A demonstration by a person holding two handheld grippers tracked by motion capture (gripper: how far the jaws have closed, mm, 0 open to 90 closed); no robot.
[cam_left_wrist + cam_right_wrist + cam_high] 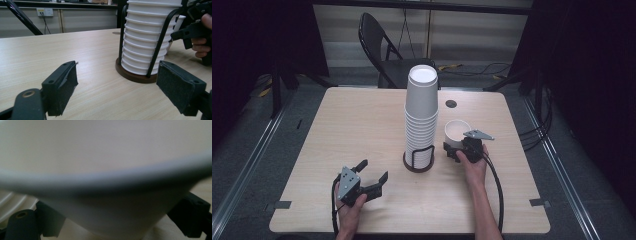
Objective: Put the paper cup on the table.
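One white cup (pixel 457 131) off the tall stack (pixel 421 117) and clamped in the right claw (pixel 455 150) just right of centre frame — left claw (pixel 373 175) spread wide, empty, lower left above the worktop (pixel 352 125) — plenty of cups left in the holder.

Overhead forward view, low gripper views, shared cup stack (pixel 421 117)

Dim room, evenly lit table (pixel 362 125), soft shadows, close white cup (pixel 105 170) badly blurred
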